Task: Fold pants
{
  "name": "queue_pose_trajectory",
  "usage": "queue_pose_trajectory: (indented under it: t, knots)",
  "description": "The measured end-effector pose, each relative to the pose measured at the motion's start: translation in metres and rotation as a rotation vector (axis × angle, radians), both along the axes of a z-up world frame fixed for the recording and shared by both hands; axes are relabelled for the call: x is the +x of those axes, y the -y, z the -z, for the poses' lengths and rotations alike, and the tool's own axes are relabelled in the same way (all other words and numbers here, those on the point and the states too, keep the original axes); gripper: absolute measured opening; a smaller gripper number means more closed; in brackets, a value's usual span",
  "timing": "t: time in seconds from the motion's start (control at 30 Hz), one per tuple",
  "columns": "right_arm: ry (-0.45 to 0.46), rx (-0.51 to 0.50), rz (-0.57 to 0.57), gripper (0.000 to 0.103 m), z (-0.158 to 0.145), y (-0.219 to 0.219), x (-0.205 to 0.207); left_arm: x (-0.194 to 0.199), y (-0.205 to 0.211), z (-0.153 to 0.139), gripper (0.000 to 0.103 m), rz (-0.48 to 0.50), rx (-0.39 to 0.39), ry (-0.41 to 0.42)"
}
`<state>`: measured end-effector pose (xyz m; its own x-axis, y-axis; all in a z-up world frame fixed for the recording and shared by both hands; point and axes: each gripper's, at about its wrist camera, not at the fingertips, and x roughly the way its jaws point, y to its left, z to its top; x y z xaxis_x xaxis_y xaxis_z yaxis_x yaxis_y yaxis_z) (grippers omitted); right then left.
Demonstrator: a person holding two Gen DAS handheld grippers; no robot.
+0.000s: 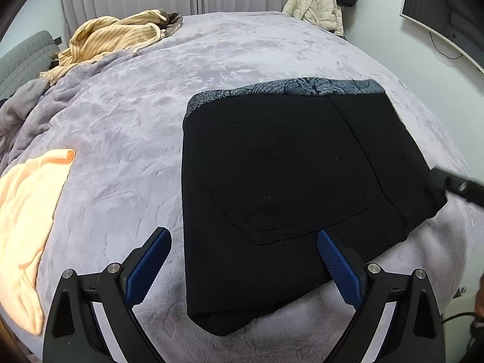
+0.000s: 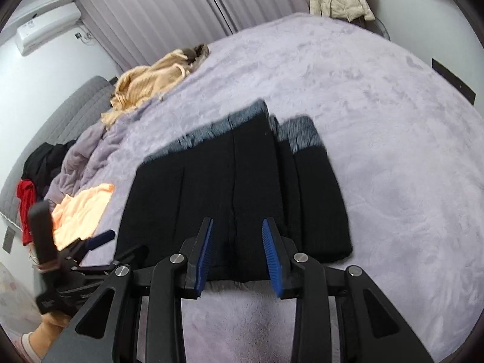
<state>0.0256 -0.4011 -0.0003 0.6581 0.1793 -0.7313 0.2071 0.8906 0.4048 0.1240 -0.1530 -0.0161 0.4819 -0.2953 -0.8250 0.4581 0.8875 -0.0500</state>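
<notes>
The black pants [image 1: 287,187] lie folded into a compact rectangle on the lilac bed cover [image 1: 211,60], with a grey patterned lining showing along the far edge. In the right wrist view the pants [image 2: 236,193] lie just ahead of the fingers. My left gripper [image 1: 243,239] is open and empty, hovering over the pants' near left corner. My right gripper [image 2: 237,227] is open and empty above the pants' near edge. The left gripper [image 2: 90,243] also shows at the left of the right wrist view.
A peach garment [image 1: 27,211] lies at the left of the bed. A yellow striped garment [image 1: 115,36] lies at the far left. A grey headboard [image 2: 69,112], red and black clothes [image 2: 27,199] and a cream jacket [image 1: 320,3] stand around the bed.
</notes>
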Motion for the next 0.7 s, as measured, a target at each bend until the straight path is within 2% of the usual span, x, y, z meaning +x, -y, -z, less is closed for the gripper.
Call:
queue_pose_trajectory:
  t: [0.03,0.1,0.2,0.27,0.3,0.37,0.43,0.53,0.7]
  knots:
    - [-0.033,-0.001,0.008,0.036,0.012,-0.001,0.002,0.006,-0.004,-0.006,0.098,-0.017,0.001,0.012]
    - [-0.017,-0.014,0.012,0.036,0.018,0.000,0.001,0.021,-0.010,-0.015,0.098,-0.055,0.006,0.039]
    - [-0.021,-0.054,-0.015,0.036,0.017,-0.004,0.002,0.059,-0.016,-0.022,0.098,-0.127,-0.023,0.012]
    - [-0.027,-0.083,-0.022,0.036,0.016,-0.007,0.003,0.082,-0.015,-0.018,0.098,-0.175,-0.021,0.005]
    - [-0.028,-0.091,-0.023,0.036,0.016,-0.009,0.002,0.093,-0.013,-0.011,0.098,-0.192,0.004,-0.004]
    - [-0.024,-0.097,-0.023,0.036,0.016,-0.010,0.001,0.107,-0.005,0.013,0.098,-0.175,0.047,-0.081]
    - [-0.021,-0.095,-0.024,0.036,0.016,-0.009,0.000,0.102,-0.008,0.021,0.102,-0.192,0.032,-0.061]
    - [-0.022,-0.098,-0.026,0.036,0.017,-0.009,0.000,0.090,-0.014,0.017,0.102,-0.181,0.018,-0.019]
    - [-0.020,-0.092,-0.025,0.036,0.018,-0.008,0.000,0.096,-0.023,0.014,0.102,-0.181,-0.010,-0.054]
